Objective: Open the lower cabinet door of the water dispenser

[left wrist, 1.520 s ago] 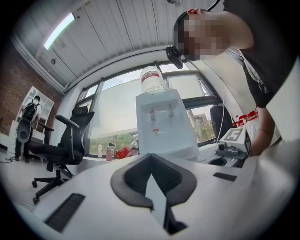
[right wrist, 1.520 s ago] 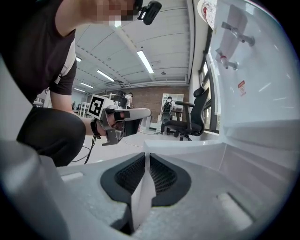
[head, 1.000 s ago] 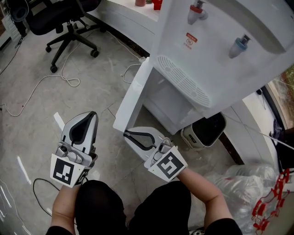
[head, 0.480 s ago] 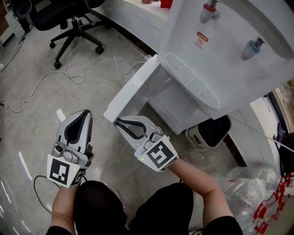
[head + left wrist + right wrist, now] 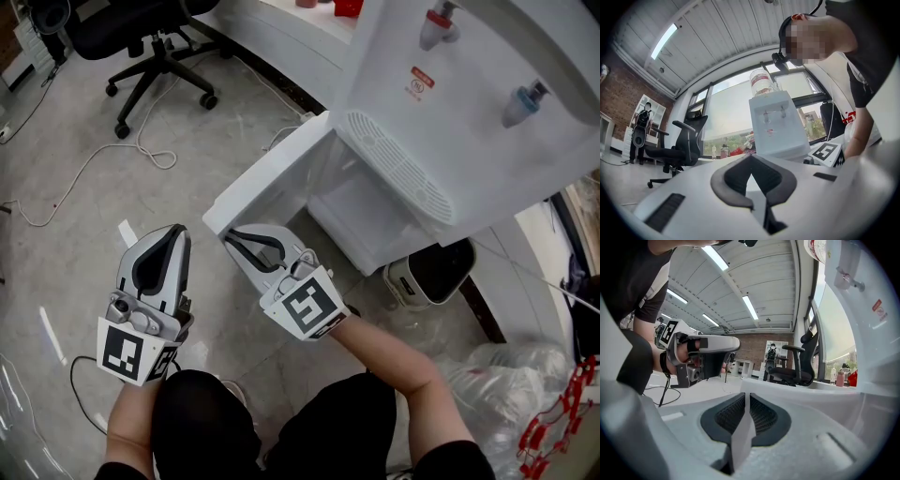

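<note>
A person crouched in front of the water dispenser [image 5: 469,112] has its lower cabinet door [image 5: 267,183] well off the cabinet front, with the white compartment [image 5: 361,211] behind it exposed. The door stands upright and swung out from the dispenser's base. Its top edge runs in a long line from the hinge corner under the grille out toward the person.

The right gripper [image 5: 239,242] is at the door's free end, the end farthest from the dispenser. Its jaws are drawn in narrow on the thin panel, and the right gripper view shows the door's white edge pinched between the two dark pads.

The left gripper [image 5: 176,236] is farther from the dispenser than the right one and apart from the door. Its jaws are closed together and nothing is between them.

The door's long axis points from the held edge back to the hinge at the dispenser, so any further opening would likely have to follow an arc around that hinge and away from the dispenser's front, not a straight pull. The right hand is the nearer one and the only one placed to do that. The opening looks largely done.

An office chair [image 5: 155,42] and a loose cable [image 5: 94,159] are on the floor beyond the door, on the side away from the dispenser.
</note>
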